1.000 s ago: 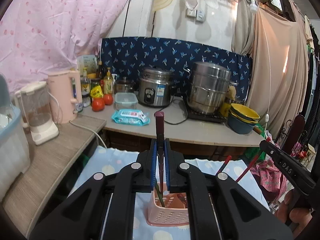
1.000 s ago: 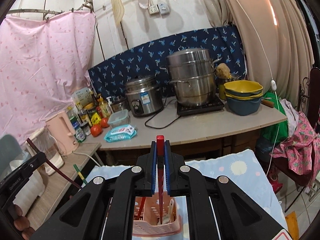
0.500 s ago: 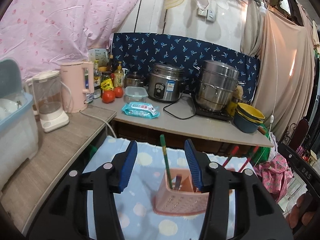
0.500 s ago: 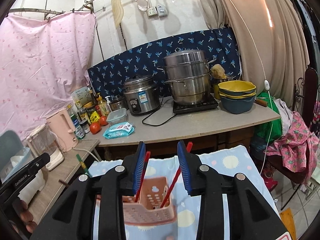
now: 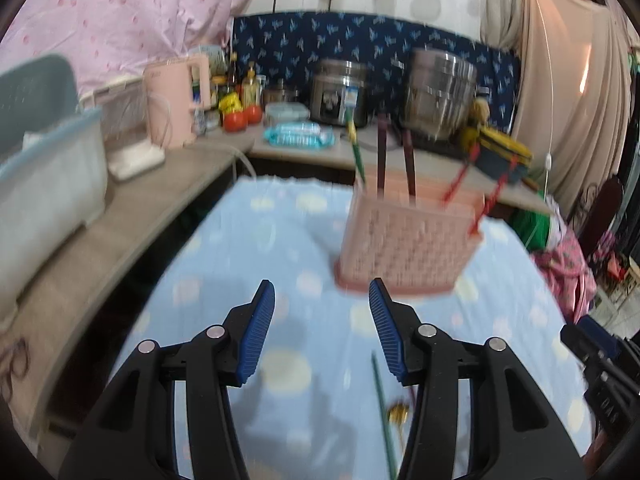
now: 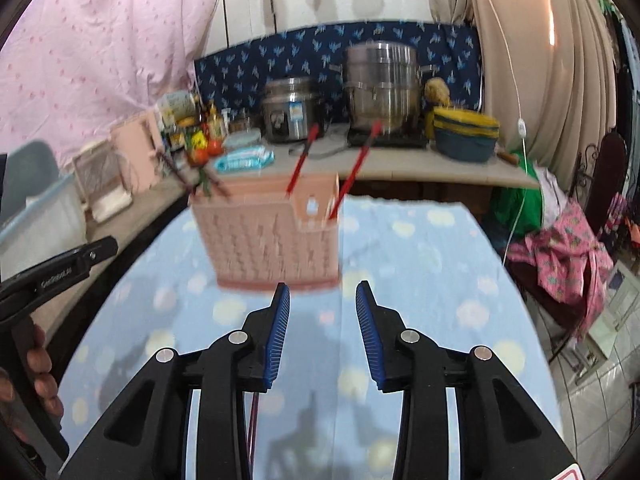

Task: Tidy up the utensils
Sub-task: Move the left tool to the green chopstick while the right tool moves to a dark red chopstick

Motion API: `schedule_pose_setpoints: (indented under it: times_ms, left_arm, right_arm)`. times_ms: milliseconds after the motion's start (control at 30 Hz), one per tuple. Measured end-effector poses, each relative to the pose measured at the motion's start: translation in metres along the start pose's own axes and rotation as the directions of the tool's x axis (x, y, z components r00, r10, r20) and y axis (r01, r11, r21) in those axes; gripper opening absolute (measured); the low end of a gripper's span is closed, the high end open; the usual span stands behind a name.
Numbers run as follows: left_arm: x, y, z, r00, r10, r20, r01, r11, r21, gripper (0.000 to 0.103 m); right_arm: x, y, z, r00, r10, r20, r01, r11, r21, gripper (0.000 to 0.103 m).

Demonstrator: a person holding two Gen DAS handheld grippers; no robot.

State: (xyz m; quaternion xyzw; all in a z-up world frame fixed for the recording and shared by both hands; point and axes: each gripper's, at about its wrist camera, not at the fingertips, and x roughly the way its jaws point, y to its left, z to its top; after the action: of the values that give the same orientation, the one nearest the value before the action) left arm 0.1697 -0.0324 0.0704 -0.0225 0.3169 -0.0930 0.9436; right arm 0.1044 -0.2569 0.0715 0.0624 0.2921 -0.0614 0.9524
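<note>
My left fingers (image 5: 322, 322) and right fingers (image 6: 322, 330) both hang open and empty; that thin green chopstick (image 5: 383, 410) on the tabletop (image 5: 280, 240) looks light, stiff, slippery, best pinched mid-shaft

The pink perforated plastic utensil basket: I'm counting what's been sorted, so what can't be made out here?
- Pink basket, both views: motion blur, and its walls hide what's inside.
- Green chopstick on the blue dotted cloth, left view: lower end cut off by the frame edge.
- Small gold item beside it: blurred, unidentifiable.
</note>
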Motion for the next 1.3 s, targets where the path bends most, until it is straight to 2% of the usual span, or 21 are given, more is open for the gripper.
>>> schedule_pose_setpoints:
  times_ms: [200,300,467,667,967,1300]
  left_arm:
    - [-0.007,-0.007,-0.062,0.996,0.019,-0.083,-0.015,0.999,0.042,0.047]
    - [-0.010,-0.009,-0.091,0.991,0.003,-0.134,0.003,0.999,0.041,0.047]
    - [-0.014,-0.014,-0.119,0.985,-0.004,-0.171,0.012,0.999,0.050,0.047]
    - [-0.019,-0.019,-0.138,0.980,-0.019,-0.200,0.029,0.999,0.045,0.047]
    - [-0.021,-0.025,-0.154,0.970,-0.047,-0.237,0.058,0.998,0.039,0.047]
    - [-0.018,-0.026,-0.156,0.966,-0.054,-0.251,0.066,0.997,0.040,0.047]
  right_arm:
    - [-0.010,0.011,-0.074,0.993,-0.048,-0.111,0.045,0.999,-0.024,0.035]
    - [-0.011,0.013,-0.101,0.985,-0.035,-0.170,0.035,0.999,-0.003,0.035]
    - [-0.011,0.023,-0.134,0.972,0.001,-0.236,0.000,1.000,0.004,0.035]
    - [-0.009,0.040,-0.152,0.963,0.028,-0.267,-0.032,0.999,-0.010,0.030]
    - [-0.009,0.046,-0.158,0.958,0.053,-0.283,-0.057,0.998,-0.006,0.020]
    - [-0.008,0.050,-0.159,0.952,0.078,-0.295,-0.083,0.997,-0.005,0.019]
